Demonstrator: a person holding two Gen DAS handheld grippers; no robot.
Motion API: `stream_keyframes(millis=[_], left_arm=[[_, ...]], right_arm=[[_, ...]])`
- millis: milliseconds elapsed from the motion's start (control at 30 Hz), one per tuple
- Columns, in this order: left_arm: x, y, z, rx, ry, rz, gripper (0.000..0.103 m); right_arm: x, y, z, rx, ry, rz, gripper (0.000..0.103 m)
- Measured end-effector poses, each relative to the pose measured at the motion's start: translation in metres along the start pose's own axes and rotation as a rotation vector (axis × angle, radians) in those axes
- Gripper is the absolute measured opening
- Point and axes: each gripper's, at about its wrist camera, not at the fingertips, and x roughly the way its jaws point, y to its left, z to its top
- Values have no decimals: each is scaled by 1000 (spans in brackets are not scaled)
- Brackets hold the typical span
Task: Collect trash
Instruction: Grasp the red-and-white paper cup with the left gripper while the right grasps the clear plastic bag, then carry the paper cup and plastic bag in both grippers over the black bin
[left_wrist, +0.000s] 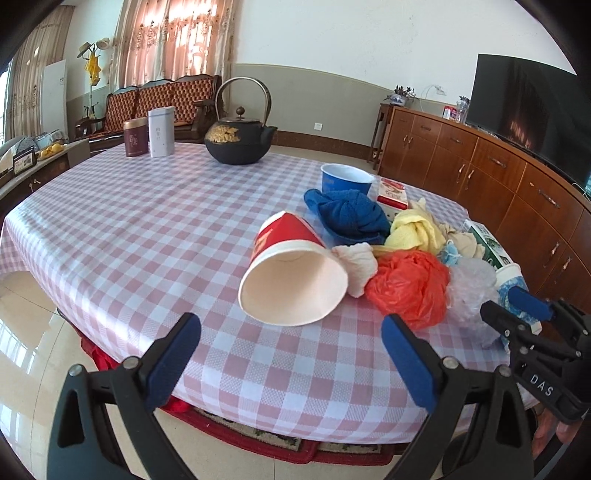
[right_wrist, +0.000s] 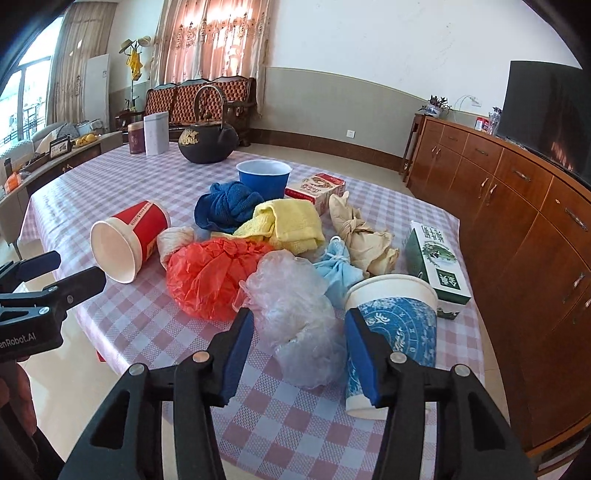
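A red paper cup (left_wrist: 291, 269) lies on its side on the checked tablecloth (left_wrist: 147, 229), mouth towards me. My left gripper (left_wrist: 291, 332) hangs open just in front of it, with nothing between the fingers. Beside the cup are an orange plastic bag (right_wrist: 207, 277) and a crumpled clear plastic bag (right_wrist: 295, 314). My right gripper (right_wrist: 299, 332) is open, its blue pads on either side of the clear bag's near end and not visibly squeezing it. A blue-patterned paper cup (right_wrist: 402, 325) stands just right of the right finger.
The pile behind holds a blue cloth (right_wrist: 225, 206), yellow cloth (right_wrist: 291, 225), brown paper wad (right_wrist: 354, 236), light blue mask (right_wrist: 336, 266), green carton (right_wrist: 436, 266), red box (right_wrist: 317, 190) and blue cup (right_wrist: 264, 177). A black teapot (left_wrist: 240, 140) and two tins (left_wrist: 147, 136) stand far back. A wooden sideboard (right_wrist: 517, 206) runs along the right.
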Motion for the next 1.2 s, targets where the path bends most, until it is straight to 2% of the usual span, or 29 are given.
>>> stream_keyframes(millis=[267, 367, 467, 533, 667, 867, 1067, 1200], left_arm=[[31, -7, 12, -9, 6, -21, 98], [40, -9, 14, -16, 14, -26, 95], [45, -5, 15, -23, 22, -5, 86], [50, 1, 14, -39, 37, -11, 72], [40, 11, 14, -47, 13, -12, 67], [18, 20, 16, -56, -40, -20, 67], [18, 25, 19, -56, -34, -27, 61], [6, 25, 20, -56, -66, -42, 60]], right_arm=[[33, 5, 13, 26, 16, 18, 53], [38, 4, 17, 50, 19, 27, 44], [38, 1, 19, 84, 17, 63, 35], [35, -1, 20, 98, 11, 79, 32], [20, -3, 22, 113, -29, 90, 32], [0, -9, 29, 139, -88, 94, 32], [-8, -8, 36, 137, -98, 93, 32], [-16, -12, 33, 154, -110, 90, 32]])
